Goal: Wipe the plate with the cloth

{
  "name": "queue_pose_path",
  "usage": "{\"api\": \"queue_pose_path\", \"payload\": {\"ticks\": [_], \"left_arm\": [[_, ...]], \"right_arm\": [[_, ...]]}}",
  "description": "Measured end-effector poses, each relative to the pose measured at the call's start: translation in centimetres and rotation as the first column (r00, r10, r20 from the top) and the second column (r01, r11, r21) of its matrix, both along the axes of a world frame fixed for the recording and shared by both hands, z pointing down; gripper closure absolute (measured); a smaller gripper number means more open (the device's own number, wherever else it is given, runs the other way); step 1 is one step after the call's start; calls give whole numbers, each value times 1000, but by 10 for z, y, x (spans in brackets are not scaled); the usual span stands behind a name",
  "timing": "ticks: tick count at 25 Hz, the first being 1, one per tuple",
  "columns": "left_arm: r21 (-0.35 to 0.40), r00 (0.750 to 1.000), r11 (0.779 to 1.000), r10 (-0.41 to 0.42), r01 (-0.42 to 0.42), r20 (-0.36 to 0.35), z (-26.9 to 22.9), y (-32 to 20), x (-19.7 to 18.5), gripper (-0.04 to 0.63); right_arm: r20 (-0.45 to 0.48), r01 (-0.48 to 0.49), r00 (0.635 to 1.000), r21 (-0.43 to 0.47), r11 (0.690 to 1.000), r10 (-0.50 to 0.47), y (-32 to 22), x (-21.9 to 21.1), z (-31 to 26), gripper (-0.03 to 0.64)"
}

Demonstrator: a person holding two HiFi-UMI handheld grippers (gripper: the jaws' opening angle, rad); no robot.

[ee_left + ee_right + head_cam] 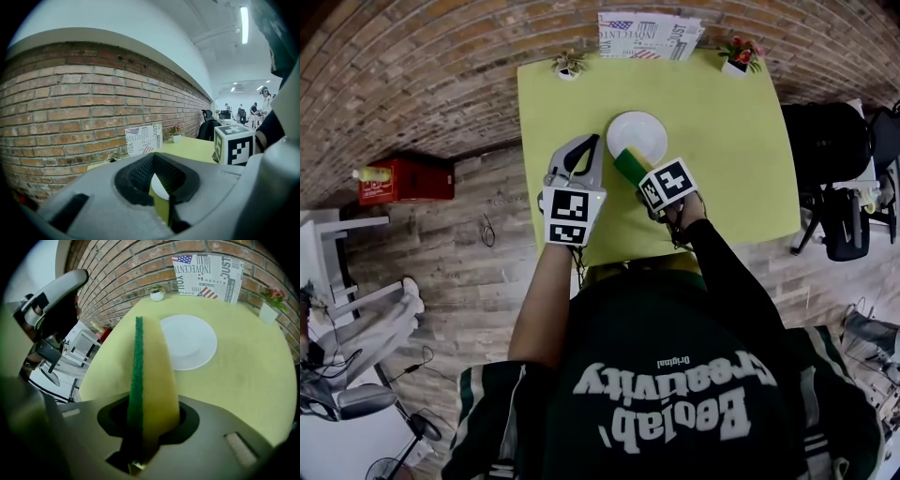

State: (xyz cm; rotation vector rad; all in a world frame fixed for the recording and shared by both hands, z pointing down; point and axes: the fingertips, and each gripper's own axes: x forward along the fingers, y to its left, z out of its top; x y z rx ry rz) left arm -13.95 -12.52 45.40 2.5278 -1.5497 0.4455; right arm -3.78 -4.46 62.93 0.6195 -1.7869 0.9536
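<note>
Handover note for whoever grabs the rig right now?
Right tool: shut on the sponge.
Left tool: shut, empty, beside the right one.
Plate: on the table, just ahead of both tools. The sponge is by its near edge; contact unclear.
Done: sponge in grip.
Left: wipe the plate.

A newsprint card point(207, 272) at the table's far edge carries big letters, of which "INNOVENT", "JUST" and "YOU" can be read, with smaller "Magazi" and "place" beside printed American flags; the rest of its print is too small to tell. The back of the person's dark shirt point(675, 394) reads "Beolab Creativity" in white, with a small "Original" by it. The marker cubes point(573, 214) point(667, 184) bear black-and-white square codes, no letters.
</note>
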Motion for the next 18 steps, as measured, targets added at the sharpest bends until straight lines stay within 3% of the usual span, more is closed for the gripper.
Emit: {"api": "queue_pose_path", "payload": {"ticks": [18], "left_arm": [[-8,999,999,36,-36,-6,6,-4,17,591]], "right_arm": [[-23,-84,996,15,996,85,-6,31,1,482]]}}
